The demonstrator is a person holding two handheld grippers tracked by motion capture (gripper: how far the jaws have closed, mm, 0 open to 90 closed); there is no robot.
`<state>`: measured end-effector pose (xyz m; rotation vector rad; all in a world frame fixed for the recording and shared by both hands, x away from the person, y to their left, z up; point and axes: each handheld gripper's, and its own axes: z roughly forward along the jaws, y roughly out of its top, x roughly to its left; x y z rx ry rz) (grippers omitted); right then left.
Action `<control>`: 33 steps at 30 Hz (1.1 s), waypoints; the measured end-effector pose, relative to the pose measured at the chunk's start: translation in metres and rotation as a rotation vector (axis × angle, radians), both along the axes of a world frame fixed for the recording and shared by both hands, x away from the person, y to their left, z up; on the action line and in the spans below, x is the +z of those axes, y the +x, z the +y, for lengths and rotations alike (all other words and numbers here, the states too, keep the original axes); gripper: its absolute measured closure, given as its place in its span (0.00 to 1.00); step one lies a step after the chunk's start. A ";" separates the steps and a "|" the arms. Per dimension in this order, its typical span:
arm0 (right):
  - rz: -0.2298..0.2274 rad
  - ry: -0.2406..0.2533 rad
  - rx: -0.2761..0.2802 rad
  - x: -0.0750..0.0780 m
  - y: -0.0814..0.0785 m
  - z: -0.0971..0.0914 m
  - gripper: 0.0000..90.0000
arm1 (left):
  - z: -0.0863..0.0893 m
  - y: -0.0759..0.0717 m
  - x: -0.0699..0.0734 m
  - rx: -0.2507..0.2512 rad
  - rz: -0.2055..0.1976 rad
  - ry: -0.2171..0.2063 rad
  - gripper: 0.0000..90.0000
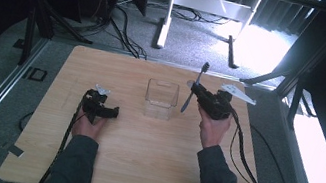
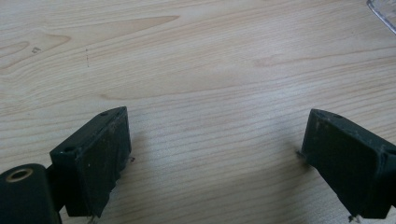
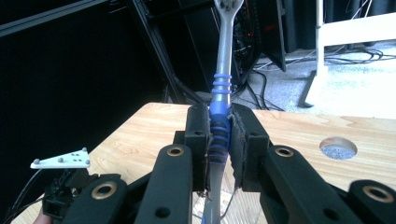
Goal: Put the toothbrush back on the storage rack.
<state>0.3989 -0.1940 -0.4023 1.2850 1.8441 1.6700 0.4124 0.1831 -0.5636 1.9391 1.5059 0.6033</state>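
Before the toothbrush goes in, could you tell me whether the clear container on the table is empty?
It looks empty: in the high view the clear container shows bare wood through its walls, nothing inside.

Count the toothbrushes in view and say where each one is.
1. The toothbrush is clamped upright in the right hand-held gripper, head up, just right of the clear container. None shows elsewhere on the table.
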 end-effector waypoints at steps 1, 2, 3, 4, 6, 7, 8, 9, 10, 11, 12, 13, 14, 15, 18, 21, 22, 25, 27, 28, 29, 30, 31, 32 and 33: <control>-0.001 0.002 0.000 0.000 0.001 0.000 0.87 | 0.000 0.000 0.000 0.000 0.000 0.000 0.09; -0.003 0.005 0.000 0.000 0.001 0.000 0.87 | 0.000 0.000 0.000 0.000 0.000 0.000 0.09; -0.005 0.006 0.000 -0.001 0.002 0.000 0.87 | 0.000 0.000 0.000 0.000 0.000 0.000 0.09; -0.004 0.009 0.000 -0.001 0.002 0.000 0.87 | 0.000 0.000 0.000 0.000 0.000 0.000 0.09; -0.004 0.012 0.001 -0.002 0.004 0.001 0.87 | 0.000 0.000 0.000 0.000 0.000 0.000 0.09; -0.003 0.013 0.000 -0.002 0.004 0.001 0.87 | 0.000 0.000 0.000 0.000 0.000 0.000 0.09; -0.001 0.012 0.000 -0.003 0.005 0.002 0.87 | 0.000 0.000 0.000 0.000 0.000 0.000 0.09; 0.000 0.011 -0.003 -0.003 0.006 0.002 0.87 | 0.000 0.000 0.000 0.000 0.000 0.000 0.09; 0.003 0.011 -0.005 -0.004 0.007 0.002 0.87 | 0.000 0.000 0.000 0.000 0.000 0.000 0.09; 0.004 0.014 -0.007 -0.005 0.008 0.002 0.87 | 0.000 0.000 0.000 0.000 0.000 0.000 0.09; 0.010 0.020 -0.011 -0.005 0.008 0.002 0.87 | 0.000 0.000 0.000 0.000 0.000 0.000 0.09; 0.012 0.025 -0.012 -0.005 0.009 0.003 0.87 | 0.000 0.000 0.000 0.000 0.000 0.000 0.09; 0.015 0.028 -0.015 -0.006 0.010 0.003 0.87 | 0.000 0.000 0.000 0.000 0.000 0.000 0.09; 0.017 0.034 -0.017 -0.006 0.011 0.003 0.87 | 0.000 0.000 0.000 0.000 0.000 0.000 0.09; 0.021 0.043 -0.021 -0.007 0.013 0.003 0.87 | 0.000 0.000 0.000 0.000 0.000 0.000 0.09; 0.029 0.051 -0.021 -0.008 0.015 0.004 0.87 | 0.000 0.000 0.000 0.000 0.000 0.000 0.09; 0.029 0.051 -0.021 -0.008 0.015 0.004 0.87 | 0.000 0.000 0.000 0.000 0.000 0.000 0.09; 0.030 0.057 -0.026 -0.009 0.016 0.005 0.87 | 0.000 0.000 0.000 0.000 0.000 0.000 0.09; 0.032 0.061 -0.029 -0.010 0.017 0.005 0.87 | 0.000 0.000 0.000 0.000 0.000 0.000 0.09; 0.033 0.063 -0.030 -0.010 0.017 0.005 0.87 | 0.000 0.000 0.000 0.000 0.000 0.000 0.09; 0.034 0.066 -0.030 -0.010 0.018 0.006 0.87 | 0.000 0.000 0.000 0.000 0.000 0.000 0.09; 0.033 0.069 -0.030 -0.011 0.018 0.006 0.87 | 0.000 0.000 0.000 0.000 0.000 0.000 0.09; 0.035 0.072 -0.029 -0.011 0.019 0.006 0.87 | 0.000 0.000 0.000 0.000 0.000 0.000 0.09; 0.036 0.074 -0.029 -0.011 0.019 0.006 0.87 | 0.000 0.000 0.000 0.000 0.000 0.000 0.09; 0.037 0.077 -0.030 -0.012 0.020 0.007 0.87 | 0.000 0.000 0.000 0.000 0.000 0.000 0.09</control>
